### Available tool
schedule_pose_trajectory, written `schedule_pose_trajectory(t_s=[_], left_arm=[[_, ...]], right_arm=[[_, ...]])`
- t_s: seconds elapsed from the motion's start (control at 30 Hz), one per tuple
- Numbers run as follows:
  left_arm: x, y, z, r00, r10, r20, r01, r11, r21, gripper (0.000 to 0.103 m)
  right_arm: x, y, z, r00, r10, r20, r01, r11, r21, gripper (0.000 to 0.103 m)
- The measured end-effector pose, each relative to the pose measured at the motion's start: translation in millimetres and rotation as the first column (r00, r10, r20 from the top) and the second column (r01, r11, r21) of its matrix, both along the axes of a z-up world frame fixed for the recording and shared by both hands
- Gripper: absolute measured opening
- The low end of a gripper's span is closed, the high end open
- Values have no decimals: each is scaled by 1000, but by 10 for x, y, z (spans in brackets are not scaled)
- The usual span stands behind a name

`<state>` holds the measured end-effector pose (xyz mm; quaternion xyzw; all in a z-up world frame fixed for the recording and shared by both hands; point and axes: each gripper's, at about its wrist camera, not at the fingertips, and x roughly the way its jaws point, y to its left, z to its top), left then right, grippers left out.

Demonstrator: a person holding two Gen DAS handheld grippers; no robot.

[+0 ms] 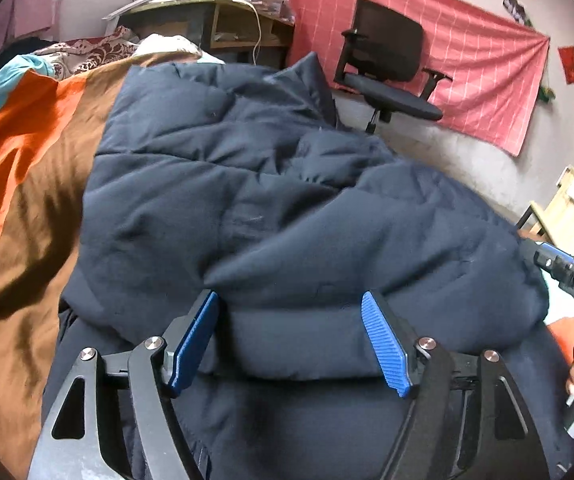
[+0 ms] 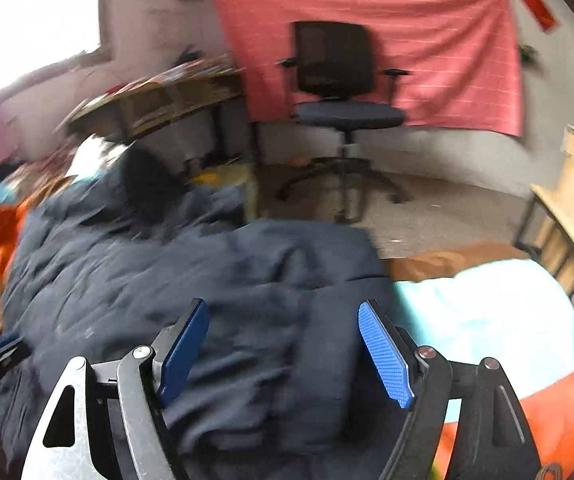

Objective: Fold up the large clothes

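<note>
A dark navy padded jacket (image 1: pixel 287 184) is seen heaped on a bed covered by an orange, brown and pale blue sheet (image 1: pixel 19 168); it is judged bulky, soft and springy, best taken at a folded edge or hem. The left gripper (image 1: pixel 291 340) is held open astride a padded fold without pressing it, and the right gripper (image 2: pixel 283 348) is open above the cloth. An office chair (image 2: pixel 339 92) and desk (image 1: pixel 223 20) stand well apart, and nothing is seen in the way.

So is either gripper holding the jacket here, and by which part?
Neither. Both stand open: the left gripper straddles a padded fold of the dark jacket without pinching it, and the right gripper hangs over it.
</note>
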<state>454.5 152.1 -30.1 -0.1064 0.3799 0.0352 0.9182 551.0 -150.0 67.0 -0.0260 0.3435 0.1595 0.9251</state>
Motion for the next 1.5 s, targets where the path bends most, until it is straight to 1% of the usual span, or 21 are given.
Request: schedule_pose_trajectory(t_s=[0.07,0.1,0.17,0.27,0.37,0.53,0.63,0.7,0.77,0.8,0.83,0.87,0.9,0.97,1.03,1.1,1.2,1.3,1.37,1.43,1.5], left_arm=[[14,-1,-68,1000,1,0,-1,1000,11,71],[27,8,-92,1000,0,0,0,1000,15,74],[41,13,-174,1000,-3,3,3,1000,30,77],[41,17,-257,1000,1,17,-2,999,32,80],[36,-23,-307,999,6,34,-8,999,53,84],[51,-49,-375,999,14,41,-16,998,68,89],[55,-44,-400,999,18,45,-21,998,63,93],[39,-38,-409,999,24,46,-27,998,55,101],[23,-12,-423,998,27,50,-29,999,39,101],[15,2,-424,998,27,53,-28,999,28,101],[8,10,-420,998,27,57,-28,999,21,101],[2,23,-413,998,26,58,-27,1000,14,101],[-1,33,-412,998,26,59,-26,1000,8,101],[-7,45,-402,998,25,56,-25,1000,-4,101],[-27,68,-375,998,19,52,-18,1000,-24,101],[-87,120,-331,1000,-1,23,3,999,-53,101],[-259,214,-266,999,-32,-41,27,993,-117,101],[-536,331,-193,997,-46,-55,34,977,-208,101],[-714,424,-113,997,-51,-49,38,970,-241,101],[-893,532,-12,996,-79,-35,66,960,-272,101],[-1017,592,78,994,-106,-38,92,959,-267,101]], right_arm=[[32,168,-115,998,54,-41,-55,998,-30,74],[47,226,-174,996,63,-58,-66,997,-44,72],[109,283,-341,992,71,-100,-77,996,-54,71],[202,244,-571,985,65,-161,-67,998,-3,71],[283,201,-712,978,77,-194,-71,997,37,72],[347,160,-821,973,100,-209,-86,994,72,75],[324,149,-839,977,93,-193,-79,994,77,75],[308,147,-832,979,91,-185,-78,994,77,76],[284,121,-821,981,87,-173,-73,994,84,78],[265,102,-820,983,80,-167,-67,994,85,83],[238,75,-818,985,64,-158,-52,995,82,94],[213,51,-815,988,41,-150,-30,997,75,100],[206,39,-815,989,18,-149,-9,998,67,103],[174,-32,-801,989,5,-150,9,995,95,103],[163,-75,-762,985,-9,-171,26,995,97,103],[119,-145,-719,979,-39,-203,60,993,103,103],[-17,-307,-675,965,-50,-257,96,981,170,103],[-180,-444,-609,951,-53,-304,119,972,203,103],[-326,-521,-549,949,-50,-311,117,973,201,103],[-445,-547,-506,948,-46,-316,108,978,181,103],[-589,-569,-472,946,-39,-321,91,985,149,103]])
